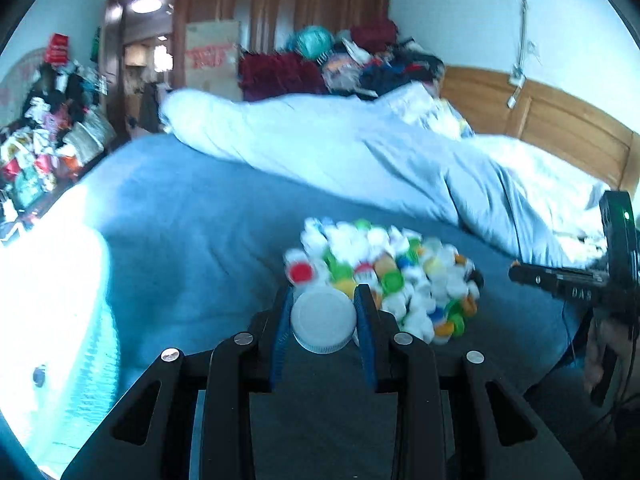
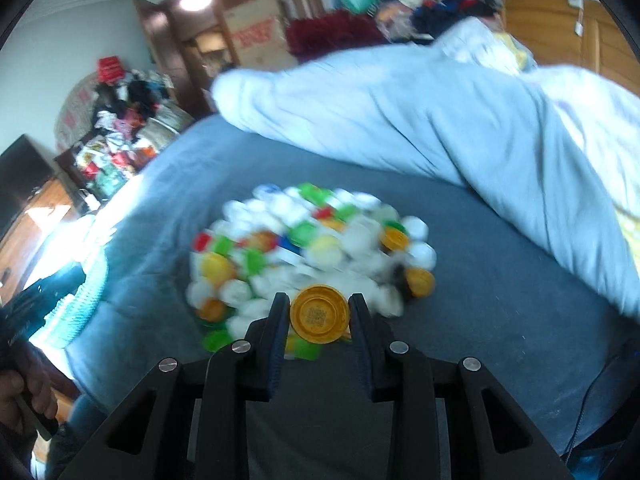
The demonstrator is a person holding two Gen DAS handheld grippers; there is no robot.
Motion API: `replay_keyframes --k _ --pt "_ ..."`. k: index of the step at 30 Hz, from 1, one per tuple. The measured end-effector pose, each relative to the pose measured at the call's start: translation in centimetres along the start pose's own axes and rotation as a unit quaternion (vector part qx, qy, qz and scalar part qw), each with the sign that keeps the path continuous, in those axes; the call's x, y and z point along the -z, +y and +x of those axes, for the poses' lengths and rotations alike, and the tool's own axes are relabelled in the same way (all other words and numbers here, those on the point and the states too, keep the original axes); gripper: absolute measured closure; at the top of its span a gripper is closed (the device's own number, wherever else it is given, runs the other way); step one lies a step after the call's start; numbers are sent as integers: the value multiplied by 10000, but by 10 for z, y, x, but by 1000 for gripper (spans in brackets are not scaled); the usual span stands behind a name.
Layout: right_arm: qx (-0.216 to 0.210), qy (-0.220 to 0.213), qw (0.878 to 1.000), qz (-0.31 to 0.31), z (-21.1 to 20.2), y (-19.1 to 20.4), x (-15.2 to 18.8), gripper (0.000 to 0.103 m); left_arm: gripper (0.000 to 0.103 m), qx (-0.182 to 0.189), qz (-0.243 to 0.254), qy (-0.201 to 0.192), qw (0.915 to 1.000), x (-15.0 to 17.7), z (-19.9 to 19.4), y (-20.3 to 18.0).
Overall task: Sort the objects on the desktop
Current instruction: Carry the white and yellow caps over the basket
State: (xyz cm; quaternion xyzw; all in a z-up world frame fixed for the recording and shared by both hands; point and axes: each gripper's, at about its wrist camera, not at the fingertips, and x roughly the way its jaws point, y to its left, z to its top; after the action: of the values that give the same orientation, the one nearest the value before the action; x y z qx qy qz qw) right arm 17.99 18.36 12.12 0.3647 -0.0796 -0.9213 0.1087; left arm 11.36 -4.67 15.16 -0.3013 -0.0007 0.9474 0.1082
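Plastic bottle caps lie heaped in one pile (image 2: 308, 248) on the blue bedsheet (image 1: 192, 216), near the front edge of the bed, with a pale rumpled duvet (image 1: 360, 148) lying across the far side. Most caps are white, mixed with green, yellow, orange, red and blue ones.

The left gripper (image 1: 323, 300) is closed narrow on a white cap (image 1: 323, 322), one pad touching each side of its ribbed rim, just in front of the pile's near edge. The right gripper (image 2: 319, 304) holds an orange cap (image 2: 319, 314) the same way, its hollow side facing the camera, at the near edge of the pile. Whether either cap is clear of the sheet cannot be told.

These caps look light, stiff and smooth, so they should lift with little force yet could pop sideways from a pinch. Gripping across the full width at the ribbed rim, as both pairs of fingers do, seems safest. Neighbouring caps sit loose and will likely scatter if bumped.
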Motion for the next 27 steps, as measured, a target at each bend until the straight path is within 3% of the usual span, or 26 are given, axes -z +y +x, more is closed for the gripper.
replay_keyframes --k 4,11,21,27 --pt "-218 -214 9992 -274 -14 33 -19 70 77 -503 -127 -264 9983 -19 -33 18" --pt "-562 -601 9944 -665 -28 86 -62 70 77 -1209 -447 -332 9911 -34 -64 58" --pt "-1072 -756 9842 -1192 -29 166 -93 70 77 -1677 -652 -450 9827 -36 -82 89" --pt "-1263 -670 9789 -1460 -24 206 -98 70 77 -1897 -904 -293 9772 -34 -85 117"
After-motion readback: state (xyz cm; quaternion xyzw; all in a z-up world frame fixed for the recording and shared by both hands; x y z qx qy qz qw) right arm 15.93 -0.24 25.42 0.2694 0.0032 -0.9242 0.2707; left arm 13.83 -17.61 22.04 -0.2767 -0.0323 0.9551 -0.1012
